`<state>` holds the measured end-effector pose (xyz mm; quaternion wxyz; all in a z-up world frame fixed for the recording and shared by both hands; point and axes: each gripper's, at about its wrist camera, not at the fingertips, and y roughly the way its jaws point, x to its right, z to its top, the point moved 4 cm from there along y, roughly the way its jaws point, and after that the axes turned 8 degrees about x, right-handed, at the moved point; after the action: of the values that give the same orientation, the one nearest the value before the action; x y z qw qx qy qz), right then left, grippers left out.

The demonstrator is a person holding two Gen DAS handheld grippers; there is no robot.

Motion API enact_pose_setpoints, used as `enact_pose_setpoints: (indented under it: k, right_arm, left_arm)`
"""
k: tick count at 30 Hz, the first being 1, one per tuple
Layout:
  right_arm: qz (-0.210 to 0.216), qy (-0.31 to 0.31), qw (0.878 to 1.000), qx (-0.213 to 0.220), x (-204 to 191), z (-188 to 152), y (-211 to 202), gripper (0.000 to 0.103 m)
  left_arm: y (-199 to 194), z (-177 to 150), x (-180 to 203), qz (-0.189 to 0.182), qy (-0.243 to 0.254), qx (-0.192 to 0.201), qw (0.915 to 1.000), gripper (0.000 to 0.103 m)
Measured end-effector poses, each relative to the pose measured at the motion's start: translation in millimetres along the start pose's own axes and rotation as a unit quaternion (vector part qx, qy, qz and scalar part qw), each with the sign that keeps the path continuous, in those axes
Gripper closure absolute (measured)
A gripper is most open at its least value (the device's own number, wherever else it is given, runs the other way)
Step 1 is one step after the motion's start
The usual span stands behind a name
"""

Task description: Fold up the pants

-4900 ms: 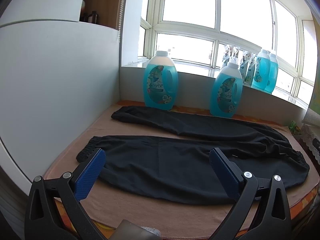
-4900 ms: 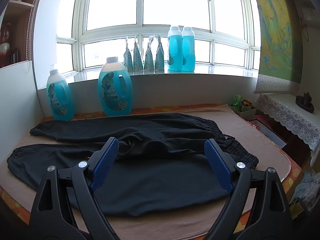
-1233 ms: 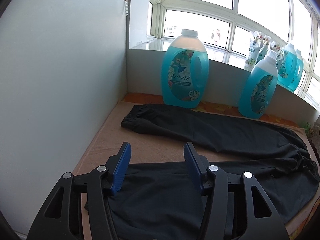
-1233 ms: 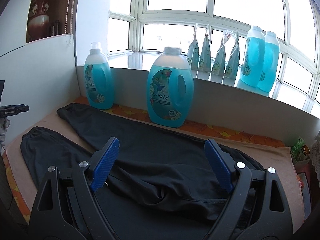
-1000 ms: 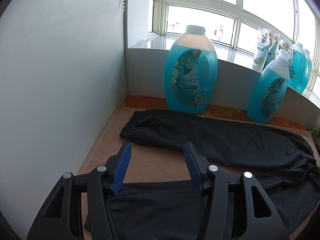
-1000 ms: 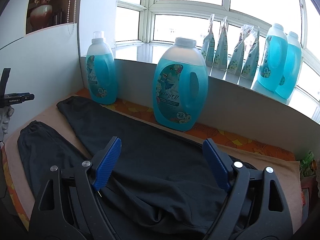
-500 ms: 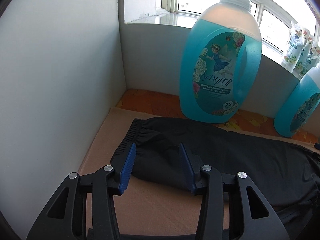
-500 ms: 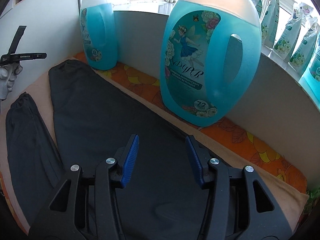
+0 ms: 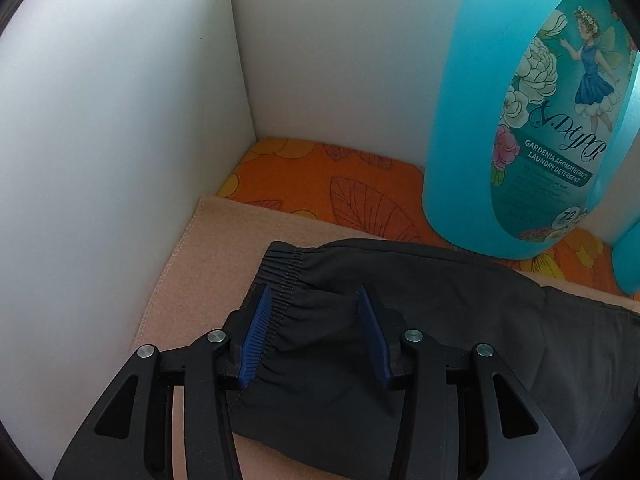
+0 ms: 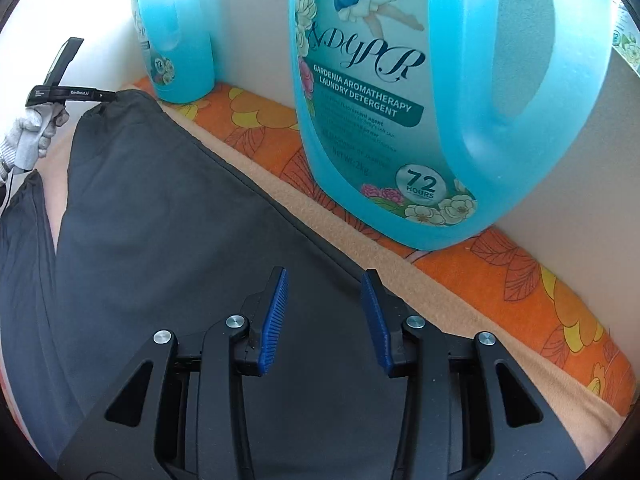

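Note:
Black pants [image 10: 152, 248] lie flat on a beige blanket [image 10: 400, 272], legs stretching left. In the left wrist view my left gripper [image 9: 314, 300] is partly open and straddles the elastic cuff [image 9: 280, 276] of the far leg [image 9: 440, 320], fabric bunched between the blue pads. In the right wrist view my right gripper [image 10: 324, 284] is partly open just above the far leg's upper edge, empty. The left gripper also shows in the right wrist view [image 10: 68, 88] at that leg's cuff. The near leg [image 10: 24, 240] lies at the left edge.
Two large blue detergent bottles [image 10: 400, 80] [image 10: 172, 40] stand against the white back wall, close ahead of both grippers. A white side wall [image 9: 100, 120] closes the left end. An orange flowered cloth [image 9: 320, 184] lies under the blanket.
Both grippers have moved forward and down onto the far leg and narrowed. The left one now has the cuff between its pads; the right one hangs over the leg's upper edge.

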<state>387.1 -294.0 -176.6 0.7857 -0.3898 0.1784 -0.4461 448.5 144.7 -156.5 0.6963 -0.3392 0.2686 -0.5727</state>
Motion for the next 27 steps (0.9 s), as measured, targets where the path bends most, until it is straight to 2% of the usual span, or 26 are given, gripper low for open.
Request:
enact_pose_setpoints:
  k: [8, 11, 15, 16, 19, 21, 22, 27]
  right_arm:
    - [-0.007, -0.014, 1.000, -0.006, 5, 0, 21, 0.062]
    - [-0.004, -0.015, 1.000, 0.001, 6, -1, 19, 0.062]
    - [-0.008, -0.016, 1.000, 0.007, 6, -3, 18, 0.062]
    - [-0.008, -0.017, 1.000, 0.010, 5, -4, 17, 0.064]
    - [-0.009, -0.025, 1.000, 0.015, -2, -11, 7, 0.085]
    - [-0.019, -0.040, 0.999, 0.016, -11, -11, 6, 0.094]
    - [-0.027, -0.043, 0.999, 0.016, -14, -11, 5, 0.096]
    - [-0.037, -0.041, 0.998, 0.022, -25, -12, -6, 0.100]
  left_arm:
    - [13, 3, 1, 0.003, -0.003, 0.005, 1.0000, 0.060]
    - [15, 3, 3, 0.014, 0.012, 0.008, 0.9998, 0.060]
    - [18, 7, -1, 0.016, 0.000, 0.006, 0.9999, 0.059]
    - [18, 7, -1, 0.018, -0.001, 0.006, 0.9998, 0.059]
    - [21, 4, 4, 0.028, 0.026, 0.013, 0.9992, 0.059]
    - [18, 3, 11, 0.033, 0.046, 0.022, 0.9982, 0.080]
    - [17, 3, 9, 0.037, 0.044, 0.021, 0.9981, 0.081]
    - [5, 8, 1, 0.008, 0.004, 0.031, 0.9995, 0.094]
